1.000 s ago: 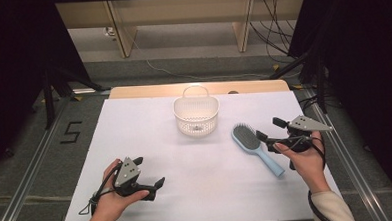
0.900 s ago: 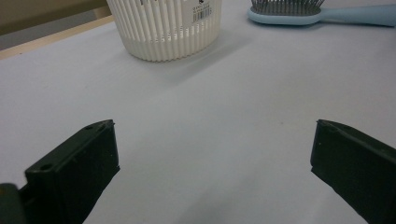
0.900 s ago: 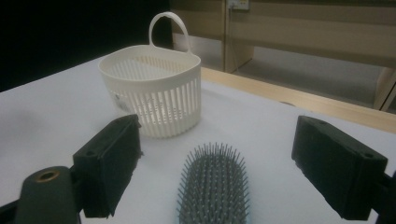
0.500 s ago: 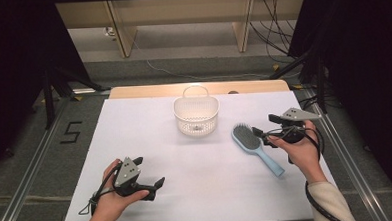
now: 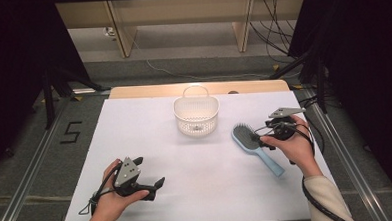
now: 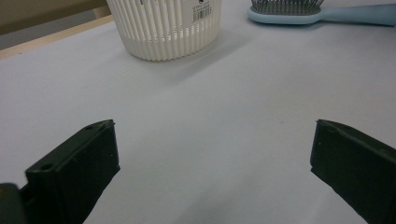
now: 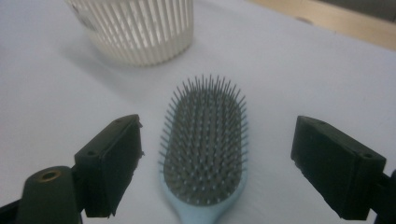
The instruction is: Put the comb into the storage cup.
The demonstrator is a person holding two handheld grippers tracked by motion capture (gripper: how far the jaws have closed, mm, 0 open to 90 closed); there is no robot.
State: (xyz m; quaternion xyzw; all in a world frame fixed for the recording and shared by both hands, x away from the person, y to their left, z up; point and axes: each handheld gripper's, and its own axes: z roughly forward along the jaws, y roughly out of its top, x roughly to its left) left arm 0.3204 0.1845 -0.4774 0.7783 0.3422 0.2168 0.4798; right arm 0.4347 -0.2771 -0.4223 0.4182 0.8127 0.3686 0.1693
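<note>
On the bench's right side, the right gripper [image 5: 265, 136] hovers with jaws released astride the hairbrush [image 7: 205, 154], bristles up, positioned for pickup. Presumably the basket [image 5: 196, 115], standing just beside, is its destination. Left gripper [image 5: 150, 187] rests idle, jaws spread.

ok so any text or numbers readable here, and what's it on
"5": dark numeral on the grey floor left of the white table.
Barcode sticker on the white slatted plastic basket: print too small to read.
Light blue plastic hairbrush: no text visible.
</note>
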